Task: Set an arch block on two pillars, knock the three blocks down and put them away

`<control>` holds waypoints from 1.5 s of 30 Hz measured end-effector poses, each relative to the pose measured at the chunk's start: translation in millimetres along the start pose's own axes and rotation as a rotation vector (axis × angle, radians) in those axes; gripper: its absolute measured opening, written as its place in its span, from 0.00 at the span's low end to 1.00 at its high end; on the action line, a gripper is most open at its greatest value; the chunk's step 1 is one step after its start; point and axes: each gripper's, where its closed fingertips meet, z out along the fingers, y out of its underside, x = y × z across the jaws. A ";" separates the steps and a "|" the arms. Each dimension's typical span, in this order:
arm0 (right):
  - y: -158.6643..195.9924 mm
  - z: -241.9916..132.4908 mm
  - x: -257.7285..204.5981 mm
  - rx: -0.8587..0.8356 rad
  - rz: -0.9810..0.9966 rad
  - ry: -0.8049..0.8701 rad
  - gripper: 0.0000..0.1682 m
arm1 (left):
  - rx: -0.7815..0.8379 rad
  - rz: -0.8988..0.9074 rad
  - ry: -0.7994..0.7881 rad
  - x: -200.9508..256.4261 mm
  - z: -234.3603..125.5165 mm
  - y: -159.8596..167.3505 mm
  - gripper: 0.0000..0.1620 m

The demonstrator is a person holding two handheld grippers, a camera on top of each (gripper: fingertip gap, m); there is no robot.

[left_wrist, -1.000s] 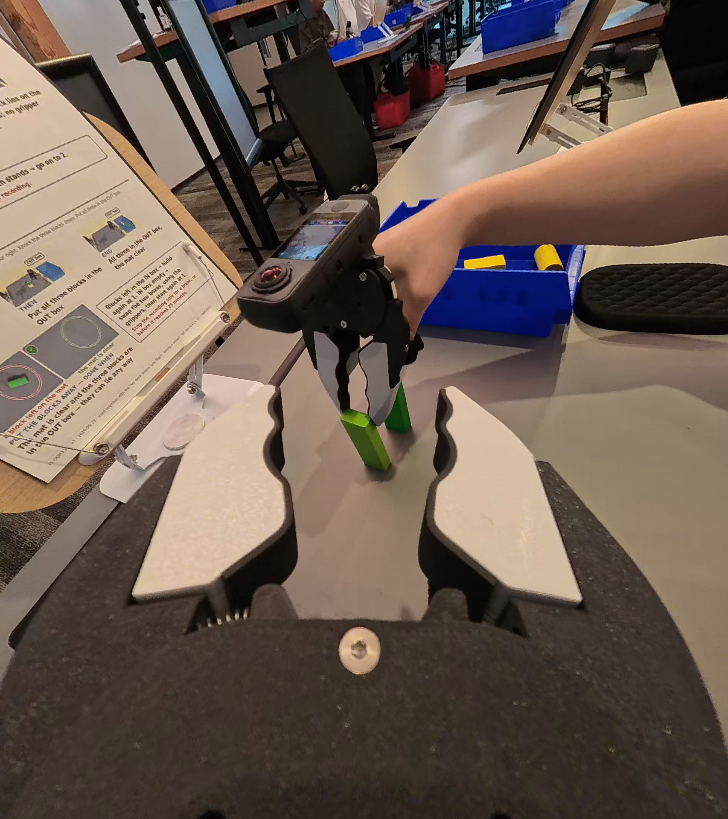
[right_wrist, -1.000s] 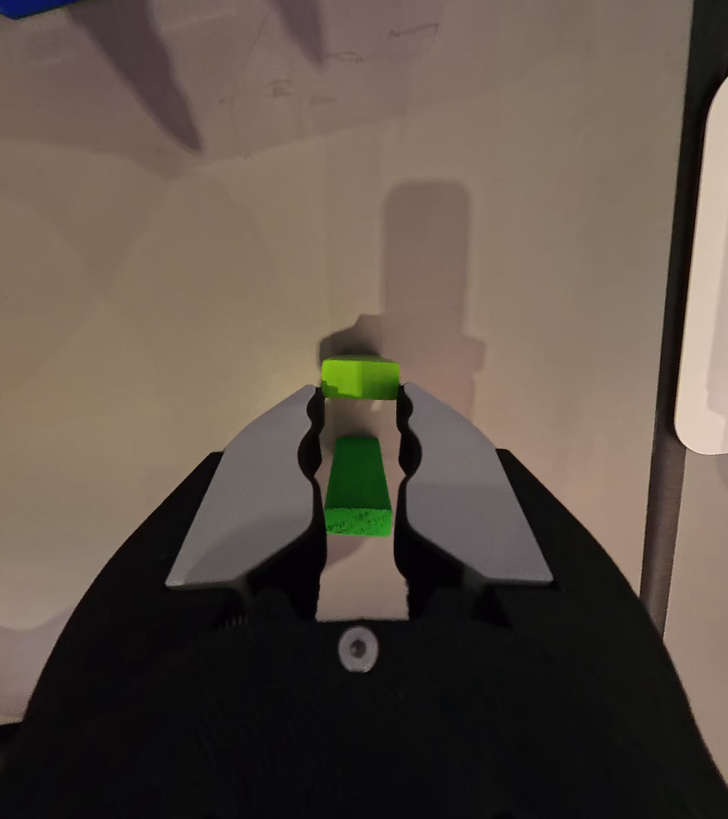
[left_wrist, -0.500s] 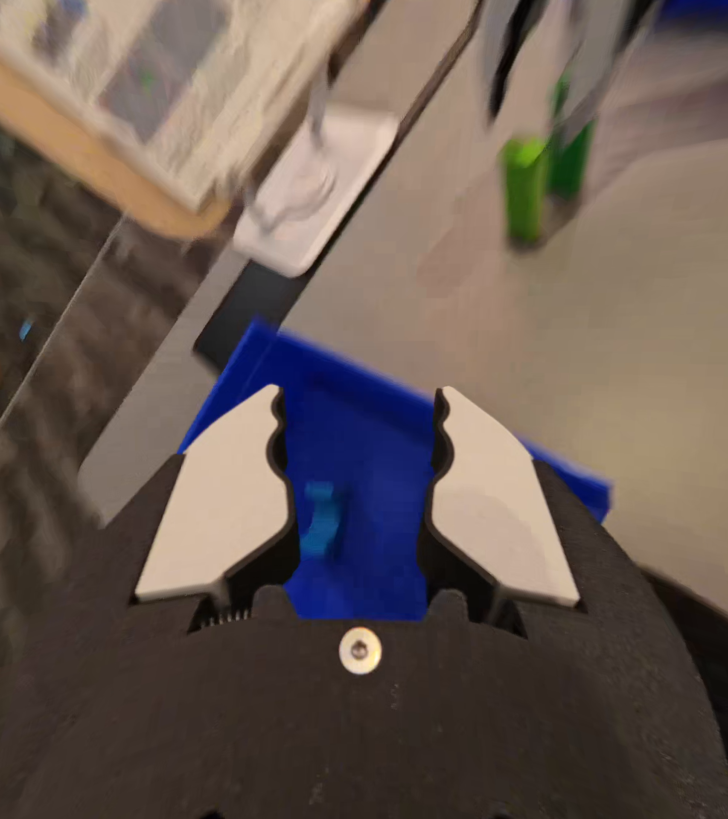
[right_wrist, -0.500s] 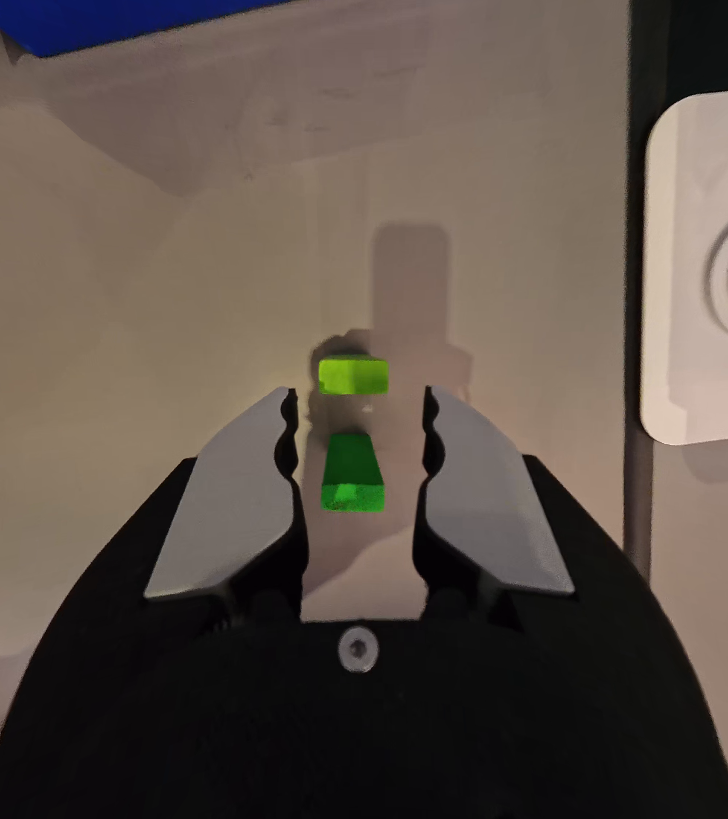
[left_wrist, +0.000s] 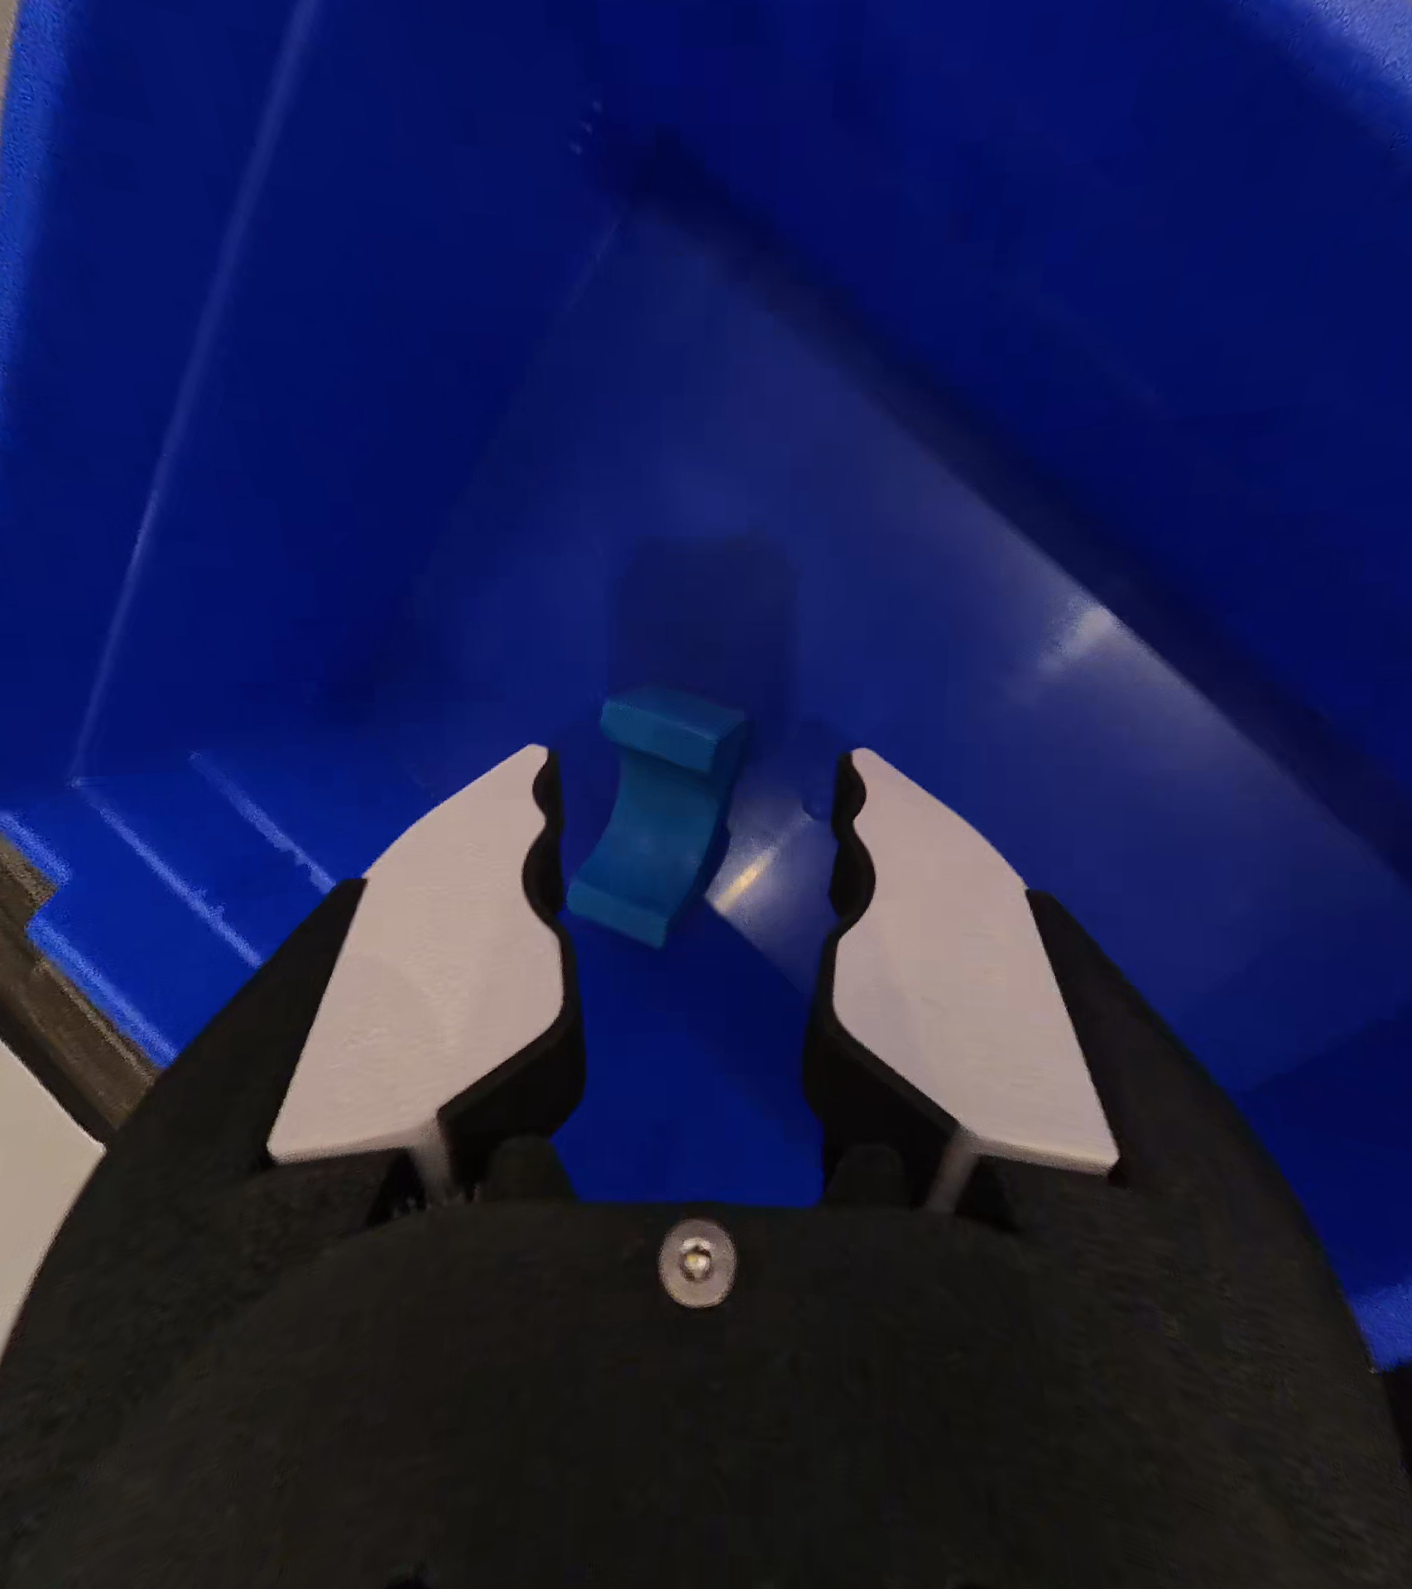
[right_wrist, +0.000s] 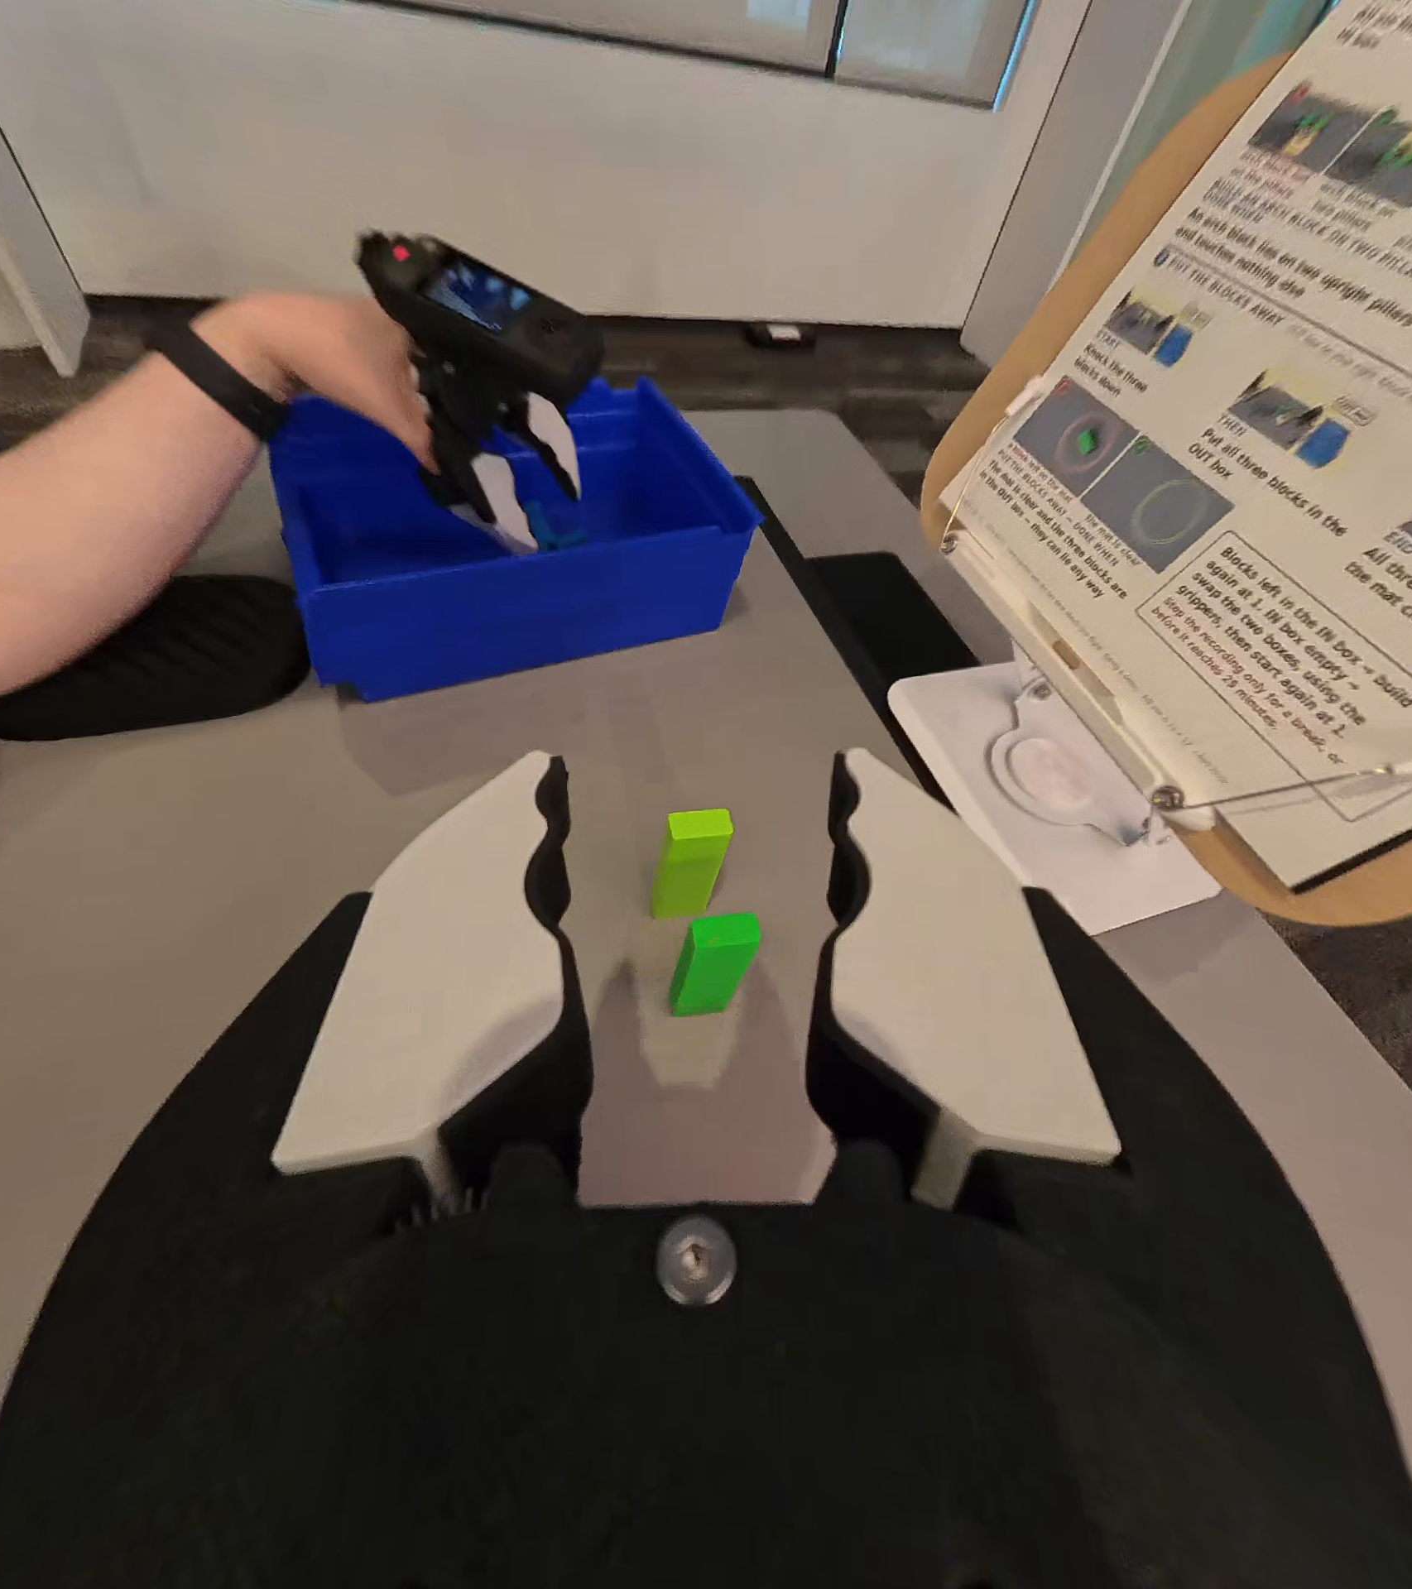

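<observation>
1. My left gripper (left_wrist: pixel 692 778) was down inside the blue box (left_wrist: pixel 273 481). Its jaws were wide open and held nothing.
2. The blue arch block (left_wrist: pixel 653 824) lay on the box floor, right between my open jaws but not touching them.
3. I think the job here was to grab the arch. It was best to go lower, keep the arch in the middle, then squeeze gently on its flat sides.
4. The arch sat a bit crooked, so I needed to turn a little to match it.
5. My right gripper (right_wrist: pixel 698 765) waited over the desk (right_wrist: pixel 169 860), jaws open and holding nothing.
6. The light green pillar (right_wrist: pixel 692 862) and the dark green pillar (right_wrist: pixel 715 963) stood close together, ready for the arch.
</observation>
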 end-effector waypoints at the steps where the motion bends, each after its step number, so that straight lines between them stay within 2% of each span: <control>1: 1.2 -8.6 -4.6 0.018 0.004 -0.005 0.35 | 0.002 -0.004 -0.001 -1.6 4.8 -1.0 0.37; 4: -1.0 -26.4 -17.0 0.088 0.010 -0.041 0.34 | -0.007 -0.018 0.016 -2.8 16.0 1.6 0.37; 9: 2.8 -32.9 -24.7 0.062 -0.014 -0.064 0.34 | -0.031 -0.051 0.038 -4.7 30.8 8.5 0.34; 12: 8.4 -29.9 -30.4 0.040 -0.024 -0.093 0.34 | -0.012 -0.064 0.035 -7.4 31.9 8.1 0.31; 15: 13.5 -23.1 -38.5 0.032 -0.011 -0.144 0.34 | -0.014 -0.088 0.060 -7.1 35.4 13.5 0.23; 21: 26.1 -9.4 -45.0 -0.025 -0.002 -0.172 0.34 | 0.034 -0.077 0.063 -4.7 27.8 6.3 0.22; 26: 26.9 1.0 -46.2 -0.018 0.003 -0.164 0.34 | 0.258 -0.103 0.034 -10.5 -23.6 -29.0 0.20; 28: 24.3 9.5 -46.7 -0.002 0.007 -0.150 0.34 | 0.450 -0.126 0.042 -10.9 -65.3 -53.2 0.00; 31: 18.3 27.5 -59.1 0.026 -0.004 -0.167 0.34 | 0.775 -0.153 0.143 6.1 -136.8 -93.1 0.00; 32: 20.9 33.8 -65.0 0.003 -0.023 -0.178 0.34 | 0.788 -0.171 0.113 4.4 -145.4 -95.4 0.00; 34: 29.8 43.8 -72.5 -0.057 -0.087 -0.173 0.34 | 0.706 -0.174 0.047 2.5 -142.6 -88.4 0.00; 35: 34.4 47.0 -75.7 -0.084 -0.116 -0.174 0.34 | 0.664 -0.182 0.014 -0.3 -137.1 -84.2 0.02; 37: 41.7 51.0 -80.1 -0.125 -0.141 -0.179 0.34 | 0.565 -0.220 -0.011 -5.0 -117.8 -75.2 0.18; 39: 45.0 52.5 -81.7 -0.139 -0.143 -0.186 0.34 | 0.408 -0.224 0.060 4.0 -88.1 -60.6 0.30; 41: 46.2 52.6 -81.6 -0.139 -0.127 -0.196 0.34 | 0.265 -0.218 0.099 9.6 -59.0 -43.2 0.31; 43: 48.6 52.1 -80.5 -0.141 -0.108 -0.207 0.34 | 0.210 -0.207 0.127 11.3 -35.1 -36.2 0.41; 45: 52.0 51.8 -78.2 -0.148 -0.096 -0.212 0.34 | 0.176 -0.165 0.188 21.5 -17.5 -31.5 0.46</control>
